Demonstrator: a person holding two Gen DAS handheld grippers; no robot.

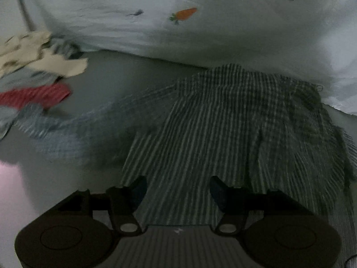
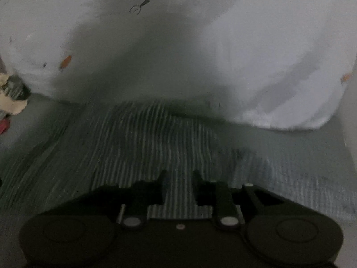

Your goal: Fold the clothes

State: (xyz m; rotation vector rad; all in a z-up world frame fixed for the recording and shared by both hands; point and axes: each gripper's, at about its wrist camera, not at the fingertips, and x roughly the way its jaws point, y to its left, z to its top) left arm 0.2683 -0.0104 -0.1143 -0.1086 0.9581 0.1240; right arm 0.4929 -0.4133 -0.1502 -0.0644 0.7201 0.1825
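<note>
Left tongs [image 1: 178, 189] gape, right tongs [image 2: 179, 183] part narrowly over striped shirt [image 1: 223, 122].

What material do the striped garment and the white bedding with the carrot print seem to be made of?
The striped garment looks like thin woven cloth, perhaps cotton: matte, with soft wrinkles and a crinkled texture. The white bedding seems a puffy, padded fabric with a smooth matte cover; it bulges and creases gently. The pictures are blurred, so the exact fibre is uncertain.

a bedroom at home: carrot-print duvet [image 1: 178, 26] on a bed, loose clothes heap [image 1: 33, 67] beside it.
</note>
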